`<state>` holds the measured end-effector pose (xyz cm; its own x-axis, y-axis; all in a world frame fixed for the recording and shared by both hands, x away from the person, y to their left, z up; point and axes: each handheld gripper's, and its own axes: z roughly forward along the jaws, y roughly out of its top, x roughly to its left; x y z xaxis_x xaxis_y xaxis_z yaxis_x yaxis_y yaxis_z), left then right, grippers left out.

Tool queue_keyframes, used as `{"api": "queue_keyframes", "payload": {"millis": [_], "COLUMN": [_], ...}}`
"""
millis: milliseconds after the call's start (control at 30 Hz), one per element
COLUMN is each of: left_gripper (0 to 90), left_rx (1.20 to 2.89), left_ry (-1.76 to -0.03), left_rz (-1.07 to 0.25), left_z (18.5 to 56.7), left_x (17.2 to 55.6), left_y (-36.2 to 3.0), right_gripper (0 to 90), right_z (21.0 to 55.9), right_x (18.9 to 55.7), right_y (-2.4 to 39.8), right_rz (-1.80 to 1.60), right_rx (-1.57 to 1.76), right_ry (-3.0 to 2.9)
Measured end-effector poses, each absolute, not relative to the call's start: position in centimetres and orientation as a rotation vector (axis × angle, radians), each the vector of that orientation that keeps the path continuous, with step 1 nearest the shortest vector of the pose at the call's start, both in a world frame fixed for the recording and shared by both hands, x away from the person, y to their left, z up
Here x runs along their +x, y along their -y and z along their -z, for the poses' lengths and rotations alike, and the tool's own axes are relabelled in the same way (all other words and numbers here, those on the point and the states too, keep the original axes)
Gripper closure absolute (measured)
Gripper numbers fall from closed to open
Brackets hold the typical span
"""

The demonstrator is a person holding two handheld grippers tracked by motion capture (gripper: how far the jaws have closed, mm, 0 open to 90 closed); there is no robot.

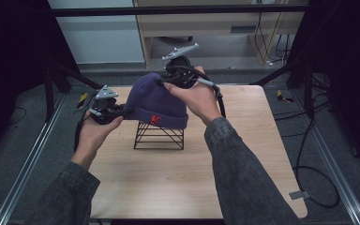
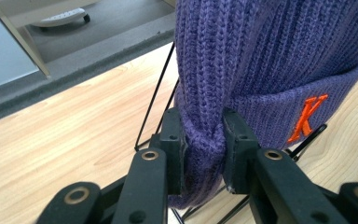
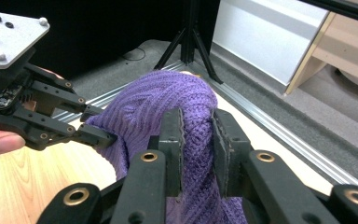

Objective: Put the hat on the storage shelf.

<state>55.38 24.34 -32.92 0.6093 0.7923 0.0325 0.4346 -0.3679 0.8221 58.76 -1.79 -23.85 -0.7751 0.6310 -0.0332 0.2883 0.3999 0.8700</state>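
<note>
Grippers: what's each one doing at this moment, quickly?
Left gripper: shut on the purple beanie, pinching its folded brim.
Right gripper: shut on the purple beanie, pinching knit near the crown above the wire stand.

One purple knit beanie on show, carrying a single orange letter K, and one black wire stand beneath it on the one wooden table. Two handheld grippers are in play: the left gripper at the left and the right gripper at the far side, one per hand.

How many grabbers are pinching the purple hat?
2. The left gripper pinches the hat at its left edge; the right gripper pinches its far top side.
</note>
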Motion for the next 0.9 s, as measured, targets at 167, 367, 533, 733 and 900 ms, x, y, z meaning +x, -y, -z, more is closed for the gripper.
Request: {"api": "queue_keyframes", "payload": {"millis": [167, 367, 533, 733, 900], "left_gripper": [72.4, 72.1, 71.9, 71.7, 71.4], "left_rx": [2.015, 2.023, 2.031, 2.048, 2.073], "left_ry": [-0.980, -0.988, -0.990, -0.995, -1.002], "left_rz": [-0.534, -0.512, -0.497, -0.480, -0.480], "left_z": [33.8, 34.7, 35.3, 36.3, 37.3], "left_x": [55.2, 55.2, 55.2, 55.1, 55.1], "left_y": [-24.7, -24.9, -24.9, -25.0, -25.0], "right_gripper": [75.2, 75.0, 74.8, 74.6, 74.5], "right_z": [24.6, 25.4, 25.6, 26.3, 27.1], "right_x": [58.7, 58.7, 58.5, 58.2, 58.1], "right_y": [1.5, 1.1, 0.8, 0.5, 0.4], "right_rz": [-1.311, -1.294, -1.274, -1.251, -1.233], "right_rx": [0.791, 0.794, 0.779, 0.773, 0.773], "right_ry": [-2.331, -2.355, -2.374, -2.400, -2.423]}}
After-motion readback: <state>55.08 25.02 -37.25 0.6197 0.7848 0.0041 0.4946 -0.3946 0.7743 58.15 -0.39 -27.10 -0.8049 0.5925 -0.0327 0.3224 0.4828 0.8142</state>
